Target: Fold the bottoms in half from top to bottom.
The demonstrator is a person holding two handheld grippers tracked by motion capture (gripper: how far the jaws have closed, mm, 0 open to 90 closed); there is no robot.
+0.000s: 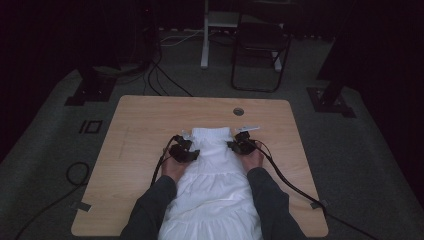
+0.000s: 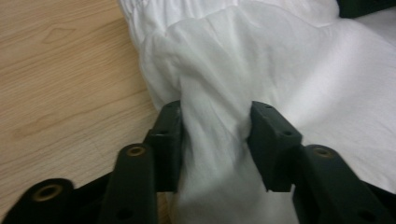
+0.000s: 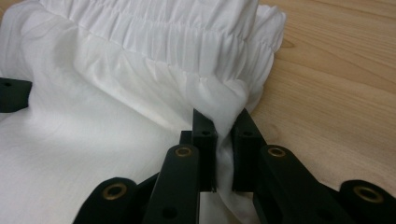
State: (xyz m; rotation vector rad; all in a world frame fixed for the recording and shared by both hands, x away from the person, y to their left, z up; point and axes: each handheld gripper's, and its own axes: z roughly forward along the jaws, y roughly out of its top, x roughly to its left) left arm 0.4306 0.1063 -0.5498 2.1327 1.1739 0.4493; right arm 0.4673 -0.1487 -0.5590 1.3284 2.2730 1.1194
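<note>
Left gripper (image 2: 214, 133) pinching a thick fold of white garment (image 2: 280, 70); right gripper (image 3: 223, 140) clamped nearly together on its gathered edge, elastic waistband (image 3: 177, 32) probably just ahead.

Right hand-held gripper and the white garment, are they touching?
Touching. In the right gripper view, the right hand-held gripper has both black jaws closed on a pinched fold of the white garment just below its gathered elastic band.
</note>
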